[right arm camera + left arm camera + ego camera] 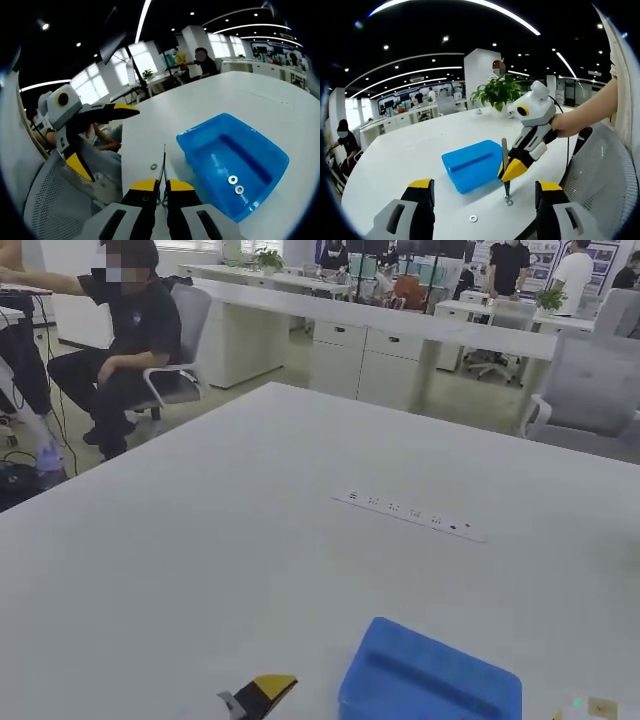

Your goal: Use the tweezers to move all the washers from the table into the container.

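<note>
1. The left gripper (pixel 485 187) hovers near the container (pixel 470 165), jaws spread wide.
2. A hand (pixel 565 125) holds the right gripper (pixel 162 186) just beside the container, jaws clamping the tweezers (pixel 164 160) upright.

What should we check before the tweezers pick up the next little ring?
1. Tweezers held tight: the right gripper is shut on the thin metal tweezers. Ok.
2. Tips on target: they stand right at one small metal washer on the white table. Ok.
3. Washer pinched between the tips: too small to see. Cannot tell.
4. Drop spot ready: the blue plastic container is open and close by, with two washers inside. Ok.
5. Other hand clear: the left gripper is open, holds nothing and is apart from the tweezers. Ok.
6. Table finished: another washer lies loose. Not ok.
</note>
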